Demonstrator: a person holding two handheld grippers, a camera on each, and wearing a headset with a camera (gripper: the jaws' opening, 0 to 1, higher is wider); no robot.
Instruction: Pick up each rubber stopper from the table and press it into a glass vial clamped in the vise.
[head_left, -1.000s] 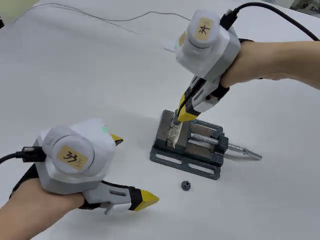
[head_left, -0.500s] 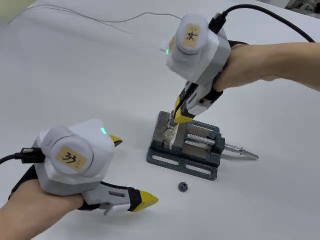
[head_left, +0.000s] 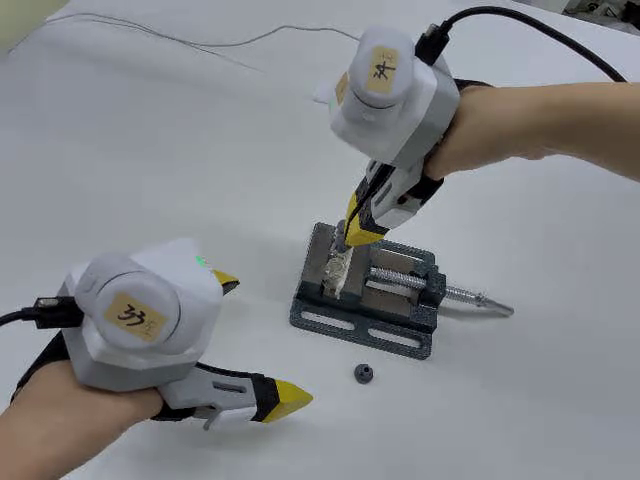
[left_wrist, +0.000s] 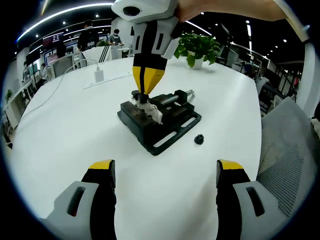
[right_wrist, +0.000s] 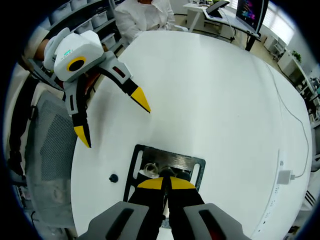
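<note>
Vise (head_left: 365, 300) on white bench (head_left: 150, 150), well in from every edge, with screw handle toward the bench's right side. Clamps a clear glass vial (head_left: 336, 272) at the end away from the handle.

Right tongs (head_left: 343, 240): reach steeply down from above, clenched on a dark rubber stopper (left_wrist: 142, 96), with the yellow tips right at the vial's mouth. Cannot tell whether the stopper is seated. Tips nearly meet in the right gripper view, directly over the vise.

Left tongs (head_left: 258, 340): released and spread wide, gripping nothing. Hover low toward the near edge of the bench, well apart from the vise and aimed at it.

Second stopper (head_left: 364, 374): lies loose on the bare bench just beside the vise base, on the near-edge side, touching nothing.

Farther off in the left gripper view: white charger (left_wrist: 98, 76) with its cable trailing along the bench, and a potted plant (left_wrist: 197, 50) near the far edge.
</note>
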